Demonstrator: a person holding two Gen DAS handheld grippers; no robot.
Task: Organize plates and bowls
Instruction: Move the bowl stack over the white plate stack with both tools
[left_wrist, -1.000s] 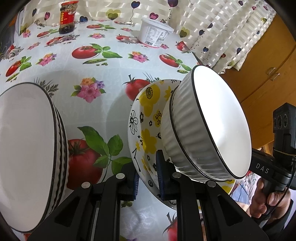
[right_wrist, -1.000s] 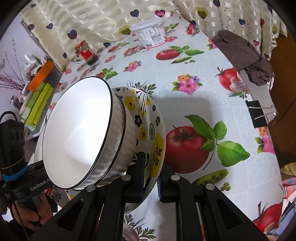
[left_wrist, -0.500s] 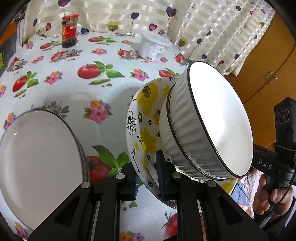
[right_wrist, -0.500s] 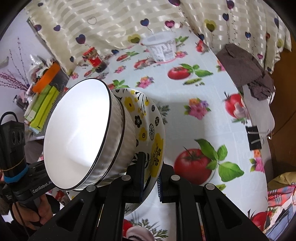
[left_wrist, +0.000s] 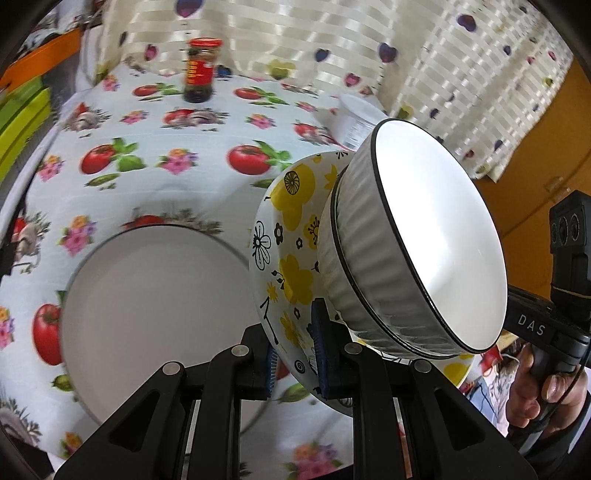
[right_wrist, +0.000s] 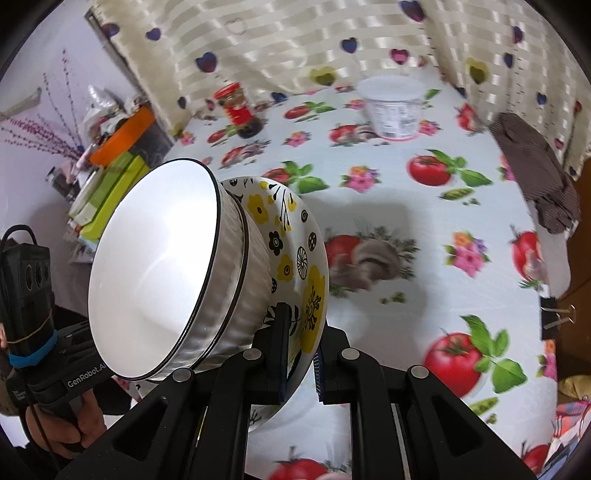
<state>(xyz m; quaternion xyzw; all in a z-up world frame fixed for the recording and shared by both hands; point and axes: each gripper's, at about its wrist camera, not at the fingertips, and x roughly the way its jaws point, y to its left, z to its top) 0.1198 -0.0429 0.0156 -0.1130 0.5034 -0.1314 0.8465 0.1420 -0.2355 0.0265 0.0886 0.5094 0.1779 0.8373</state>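
Both pairs of fingers are clamped on the rim of one floral bowl (left_wrist: 291, 229): the left fingers (left_wrist: 317, 350) pinch its near edge in the left wrist view, one pad inside the wall and one outside, and the right fingers (right_wrist: 282, 347) pinch the opposite edge in the right wrist view in the same way. That bowl, white with yellow and black flowers, is held off the table and tilted steeply, nearly on its side. Nested in it are ribbed white bowls (left_wrist: 436, 236) with dark rims; two rims show in the right wrist view (right_wrist: 155, 266), so it is probably a pair, though the stack cannot be counted for sure. Below and to the left of the held stack, a white plate (left_wrist: 155, 302) with a dark rim lies flat on the table (left_wrist: 207, 184), which wears a cloth printed with tomatoes and flowers. Each view catches the other gripper's handle and the hand (left_wrist: 535, 391) around it. Farther back stand a red-lidded jar (left_wrist: 201, 70) and a white tub (right_wrist: 393, 107), near a heart-print curtain (right_wrist: 295, 40). A brown cloth (right_wrist: 532, 170) hangs at the right edge of the table.
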